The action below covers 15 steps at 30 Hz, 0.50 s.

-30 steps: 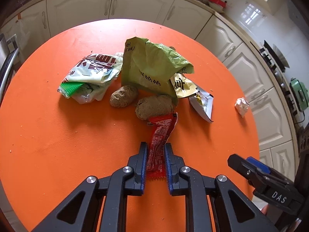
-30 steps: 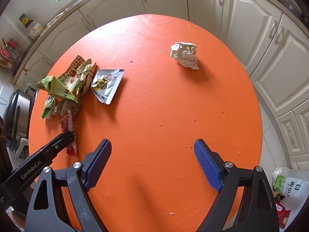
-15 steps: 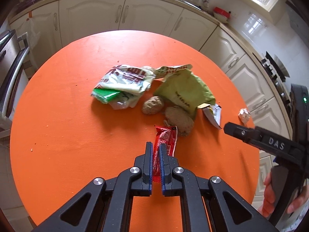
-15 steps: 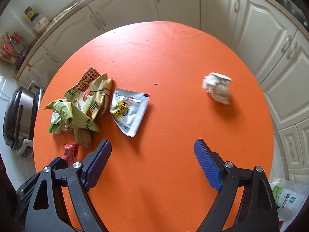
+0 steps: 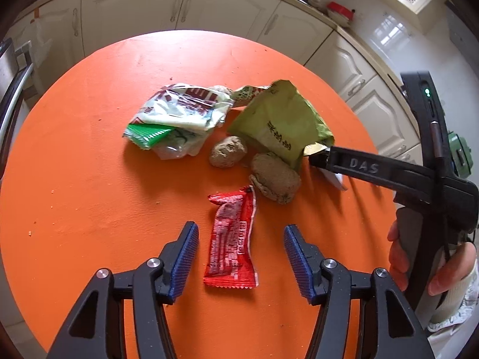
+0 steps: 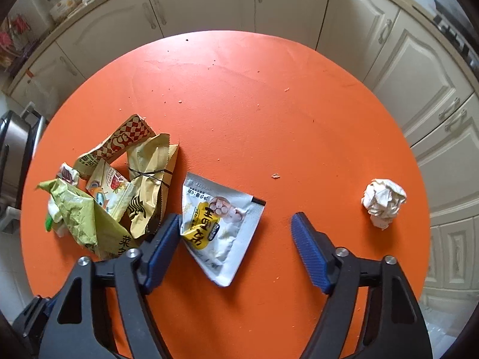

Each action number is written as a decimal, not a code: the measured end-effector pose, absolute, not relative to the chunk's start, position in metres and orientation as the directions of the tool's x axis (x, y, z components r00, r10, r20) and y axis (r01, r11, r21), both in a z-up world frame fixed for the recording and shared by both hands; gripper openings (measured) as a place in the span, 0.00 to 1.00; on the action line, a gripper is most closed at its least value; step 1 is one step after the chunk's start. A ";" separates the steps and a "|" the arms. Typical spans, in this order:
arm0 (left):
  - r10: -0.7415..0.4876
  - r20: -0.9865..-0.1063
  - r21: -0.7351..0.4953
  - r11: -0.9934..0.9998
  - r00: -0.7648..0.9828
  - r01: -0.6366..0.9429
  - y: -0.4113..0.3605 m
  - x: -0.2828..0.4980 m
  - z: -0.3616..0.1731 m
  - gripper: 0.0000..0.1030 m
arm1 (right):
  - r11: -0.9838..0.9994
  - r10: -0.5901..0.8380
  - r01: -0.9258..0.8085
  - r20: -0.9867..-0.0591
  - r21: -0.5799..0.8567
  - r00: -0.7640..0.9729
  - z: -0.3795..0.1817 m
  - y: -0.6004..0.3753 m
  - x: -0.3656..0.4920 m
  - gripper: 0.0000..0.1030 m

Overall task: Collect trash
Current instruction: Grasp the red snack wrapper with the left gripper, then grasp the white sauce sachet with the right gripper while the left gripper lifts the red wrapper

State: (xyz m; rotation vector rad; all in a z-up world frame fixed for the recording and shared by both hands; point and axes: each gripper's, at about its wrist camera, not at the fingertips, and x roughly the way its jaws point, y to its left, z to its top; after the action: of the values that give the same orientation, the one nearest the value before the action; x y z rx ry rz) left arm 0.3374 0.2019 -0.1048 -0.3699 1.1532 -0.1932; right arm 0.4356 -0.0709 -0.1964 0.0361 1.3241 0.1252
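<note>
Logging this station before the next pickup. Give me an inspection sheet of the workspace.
Surface: round orange table, scattered crumbs.
Job's things: red wrapper flat between the left gripper's fingers; white sachet between the right gripper's; green bag, pale plastic bag, crumpled paper ball.
Clutter: two brown lumps.
Grippers: left gripper open, holding nothing; right gripper open, holding nothing.
Cables: nothing seen.
Surroundings: cream kitchen cabinets.

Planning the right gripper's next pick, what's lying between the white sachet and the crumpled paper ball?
Only bare orange table with a few crumbs, seen in the right wrist view, lies between the sachet and paper ball.
</note>
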 end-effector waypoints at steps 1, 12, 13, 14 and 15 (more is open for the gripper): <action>-0.328 -0.855 -0.375 0.926 0.400 -0.041 0.201 0.338 -0.105 0.54 | 0.992 0.100 -0.094 -0.962 0.078 0.254 -0.195 -0.069 0.435 0.44; -0.244 -0.857 -0.308 0.949 0.454 -0.072 0.191 0.319 -0.110 0.30 | 0.953 0.295 -0.136 -0.932 0.270 0.211 -0.184 -0.091 0.371 0.18; -0.233 -0.858 -0.300 0.951 0.457 -0.078 0.192 0.318 -0.110 0.25 | 0.945 0.319 -0.137 -0.926 0.296 0.200 -0.184 -0.094 0.362 0.18; -0.236 -0.855 -0.305 0.949 0.462 -0.080 0.195 0.316 -0.111 0.23 | 0.940 0.333 -0.140 -0.923 0.310 0.195 -0.184 -0.097 0.354 0.18; -0.245 -0.852 -0.316 0.945 0.463 -0.081 0.197 0.315 -0.111 0.15 | 0.939 0.337 -0.144 -0.921 0.313 0.196 -0.184 -0.100 0.346 0.18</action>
State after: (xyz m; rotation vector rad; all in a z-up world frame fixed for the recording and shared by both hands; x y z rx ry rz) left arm 0.3145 0.1975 -0.1115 -0.3334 1.0902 -0.1033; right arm 0.3456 -0.0998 -0.1841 0.1708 1.3328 0.3392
